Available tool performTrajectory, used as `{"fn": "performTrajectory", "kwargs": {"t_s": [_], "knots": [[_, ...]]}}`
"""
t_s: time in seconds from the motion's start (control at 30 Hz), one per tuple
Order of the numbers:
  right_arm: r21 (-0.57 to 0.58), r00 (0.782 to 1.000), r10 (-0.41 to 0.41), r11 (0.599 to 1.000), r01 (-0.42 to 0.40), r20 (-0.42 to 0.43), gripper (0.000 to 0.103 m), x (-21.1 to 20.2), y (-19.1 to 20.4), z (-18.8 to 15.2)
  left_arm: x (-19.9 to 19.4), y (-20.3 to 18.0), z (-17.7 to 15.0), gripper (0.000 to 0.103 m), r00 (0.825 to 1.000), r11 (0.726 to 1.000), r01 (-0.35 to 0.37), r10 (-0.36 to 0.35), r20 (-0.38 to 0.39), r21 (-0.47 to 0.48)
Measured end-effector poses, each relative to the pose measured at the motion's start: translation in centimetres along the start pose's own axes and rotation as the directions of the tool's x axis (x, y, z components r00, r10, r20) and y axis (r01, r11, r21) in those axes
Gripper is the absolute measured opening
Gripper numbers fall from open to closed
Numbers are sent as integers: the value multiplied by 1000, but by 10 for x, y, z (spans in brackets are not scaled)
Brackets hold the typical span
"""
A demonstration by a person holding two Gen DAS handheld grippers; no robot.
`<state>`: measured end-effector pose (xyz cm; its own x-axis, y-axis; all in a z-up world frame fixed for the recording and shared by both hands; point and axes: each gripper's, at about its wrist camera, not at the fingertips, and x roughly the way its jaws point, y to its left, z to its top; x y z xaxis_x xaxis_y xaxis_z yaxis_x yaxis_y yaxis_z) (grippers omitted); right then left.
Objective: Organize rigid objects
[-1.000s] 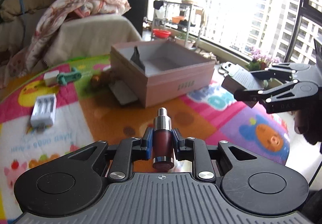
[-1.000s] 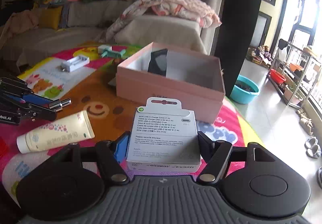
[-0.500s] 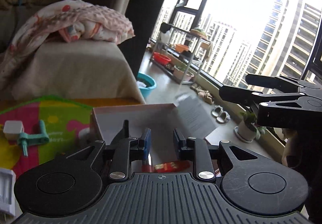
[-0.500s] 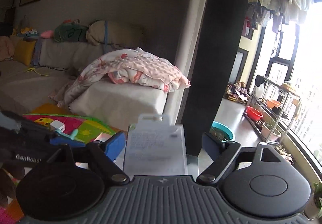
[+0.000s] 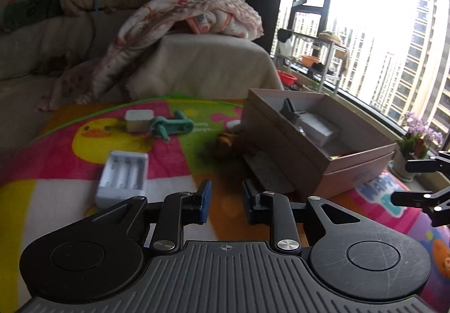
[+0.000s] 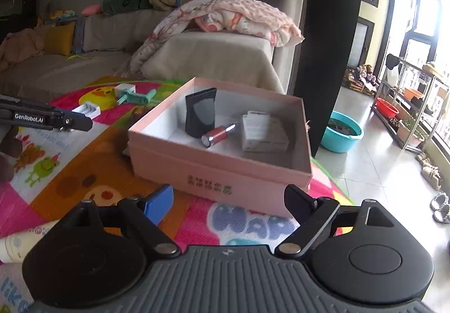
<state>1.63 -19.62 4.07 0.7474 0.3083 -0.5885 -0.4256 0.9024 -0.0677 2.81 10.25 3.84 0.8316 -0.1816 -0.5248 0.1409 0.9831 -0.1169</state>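
The pink box point(image 6: 222, 175) stands on the colourful mat and holds a dark red dropper bottle point(image 6: 218, 133), a white cable package point(image 6: 263, 131) and a black pouch point(image 6: 200, 113). The box also shows in the left wrist view point(image 5: 332, 161). My left gripper point(image 5: 225, 197) is open and empty, back from the box over the mat. My right gripper point(image 6: 229, 203) is open wide and empty in front of the box. A white battery charger point(image 5: 123, 178), a teal tool point(image 5: 170, 126) and a white adapter point(image 5: 138, 119) lie on the mat.
A cream tube point(image 6: 19, 240) lies at the mat's near left. A flat grey item point(image 5: 267, 171) and a brown object point(image 5: 225, 141) lie beside the box. A sofa with a blanket point(image 6: 219, 18) stands behind. A blue basin point(image 6: 341, 131) sits on the floor.
Both grippers let go over the box: the red bottle and the white package now lie inside it. Both grippers have drawn back and are open and empty.
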Motion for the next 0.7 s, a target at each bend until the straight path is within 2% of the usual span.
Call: {"fn": "performTrajectory", "kwargs": {"t_s": [0.07,0.13,0.27,0.43,0.57,0.67,0.7], "knots": [[49,999,36,998,-35,-14,87,0,7,-9,-6,8,-4,26,997,997,-75,74,27,16],[87,998,68,994,-66,-17,87,0,14,-16,-7,20,-1,26,992,993,-122,122,36,-7],[54,999,46,997,-46,4,87,1,30,-25,-3,38,8,26,986,986,-160,162,44,-45],[35,998,64,997,-63,-6,87,5,34,-16,12,43,20,26,994,991,-102,106,40,-89],[35,995,97,995,-97,-16,87,8,36,19,35,52,47,26,996,990,-77,81,33,-117],[35,992,122,992,-121,-31,87,19,41,49,69,65,76,27,999,994,-45,43,-20,-95],[19,992,124,992,-123,-25,87,23,46,57,81,72,85,27,998,994,-53,50,-33,-91]]}}
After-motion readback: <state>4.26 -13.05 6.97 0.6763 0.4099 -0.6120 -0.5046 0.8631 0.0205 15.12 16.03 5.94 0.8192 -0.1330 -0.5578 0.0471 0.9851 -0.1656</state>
